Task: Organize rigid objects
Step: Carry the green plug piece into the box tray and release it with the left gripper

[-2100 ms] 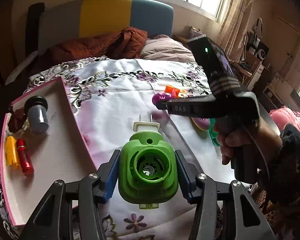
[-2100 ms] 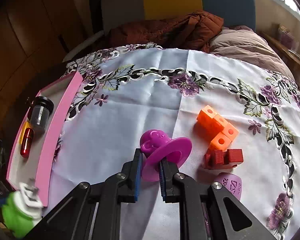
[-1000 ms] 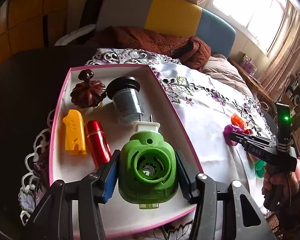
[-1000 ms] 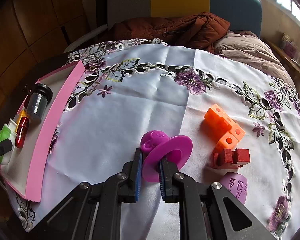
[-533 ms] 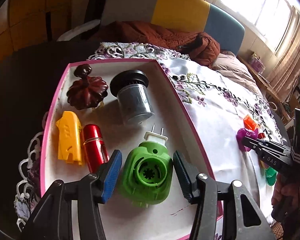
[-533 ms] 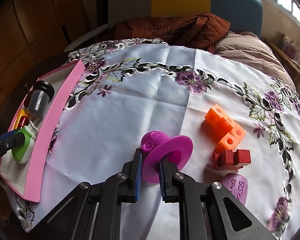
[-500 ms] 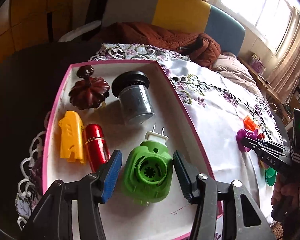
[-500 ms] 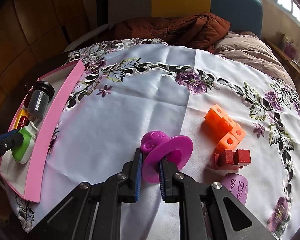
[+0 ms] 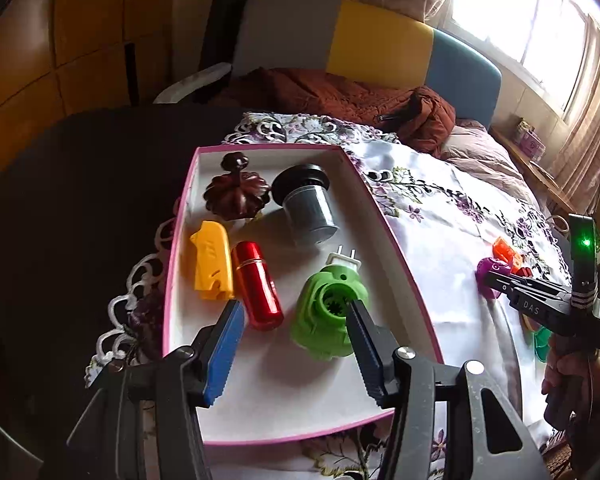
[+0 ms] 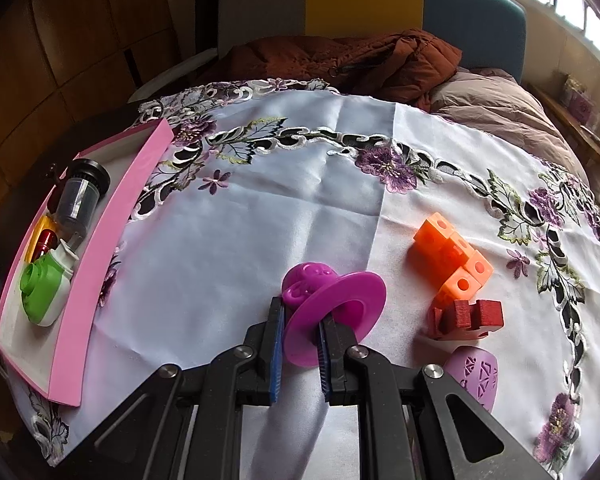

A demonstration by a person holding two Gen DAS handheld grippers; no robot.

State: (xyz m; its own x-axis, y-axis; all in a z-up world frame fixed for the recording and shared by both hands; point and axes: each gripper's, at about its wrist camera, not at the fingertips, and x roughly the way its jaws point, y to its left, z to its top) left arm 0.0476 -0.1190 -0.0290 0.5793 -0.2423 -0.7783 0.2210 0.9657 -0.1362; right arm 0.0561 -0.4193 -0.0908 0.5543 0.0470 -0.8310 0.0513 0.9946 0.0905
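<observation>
My left gripper [image 9: 296,316] is open above the pink-rimmed tray [image 9: 396,240]. The green plug-in device [image 9: 328,312] lies free on the tray floor, just ahead of the right finger. It also shows in the right wrist view [image 10: 44,292] inside the tray [image 10: 96,248]. My right gripper [image 10: 300,320] is shut on a magenta hat-shaped toy [image 10: 332,304], held just above the white embroidered cloth. The right gripper also shows in the left wrist view [image 9: 496,280].
The tray holds a dark brown pumpkin-shaped lid [image 9: 236,192], a grey jar with a black cap [image 9: 308,204], a yellow piece [image 9: 210,260] and a red cylinder [image 9: 258,284]. Orange cubes [image 10: 452,260], a dark red block [image 10: 468,316] and a lilac perforated piece [image 10: 476,372] lie on the cloth at right.
My left gripper carried the green device over the tray, opened and let it go on the tray floor, then drew back and widened. My right gripper kept hold of the magenta toy.
</observation>
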